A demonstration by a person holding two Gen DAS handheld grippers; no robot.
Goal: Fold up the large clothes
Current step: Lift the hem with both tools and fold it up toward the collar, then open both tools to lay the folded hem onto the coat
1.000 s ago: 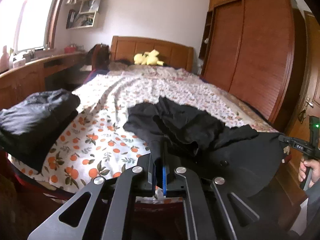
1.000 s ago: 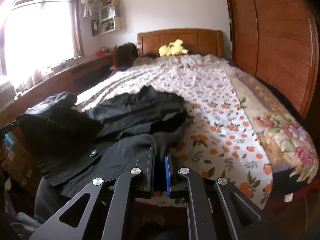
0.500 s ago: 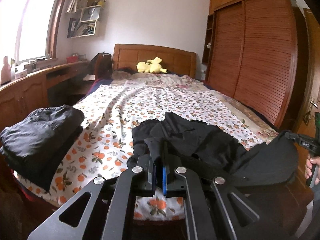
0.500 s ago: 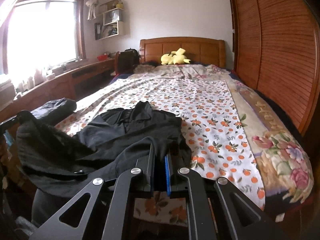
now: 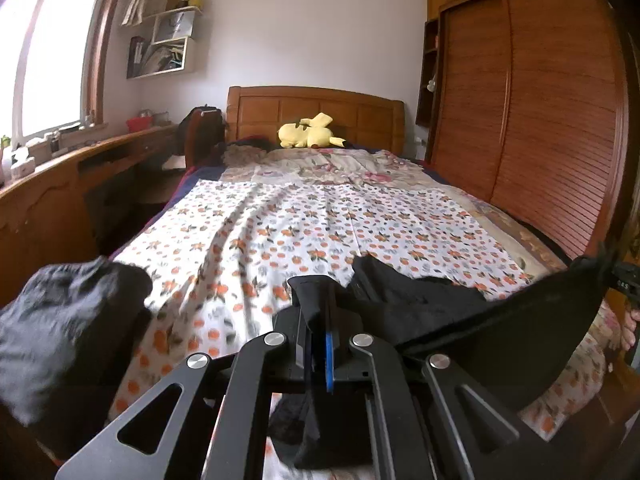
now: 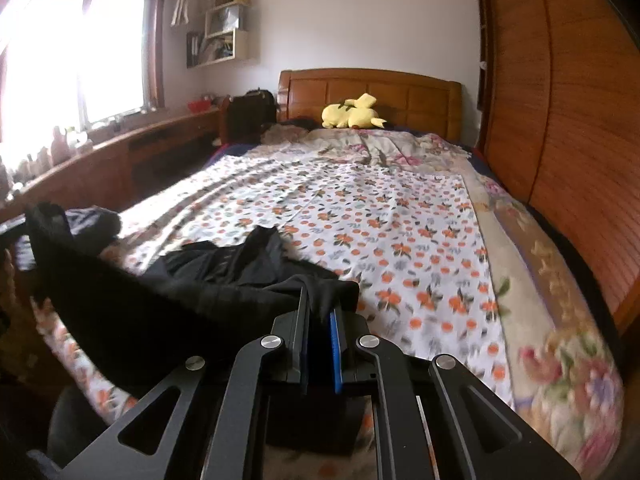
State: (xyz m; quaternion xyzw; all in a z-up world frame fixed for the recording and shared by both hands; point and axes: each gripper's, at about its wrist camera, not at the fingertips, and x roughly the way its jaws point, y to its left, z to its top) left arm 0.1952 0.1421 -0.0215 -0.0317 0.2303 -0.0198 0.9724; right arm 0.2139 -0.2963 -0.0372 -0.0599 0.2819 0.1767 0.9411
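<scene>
A large black garment point(image 5: 472, 320) hangs stretched between my two grippers over the foot of the bed, its far part still trailing on the orange-print sheet point(image 5: 320, 224). My left gripper point(image 5: 318, 312) is shut on one edge of it. My right gripper point(image 6: 320, 312) is shut on the other edge; the garment point(image 6: 168, 304) sags to its left. In the left wrist view the right gripper point(image 5: 620, 276) shows at the far right, cloth pinched in it.
A folded black pile point(image 5: 60, 332) lies at the bed's near left corner. A yellow plush toy point(image 5: 308, 132) sits by the headboard. A wooden wardrobe point(image 5: 540, 120) stands on the right, a desk point(image 5: 60, 184) under the window on the left.
Both grippers have risen and pulled back from the bed with the garment. Most of it has lifted off the sheet and now hangs taut between them.
</scene>
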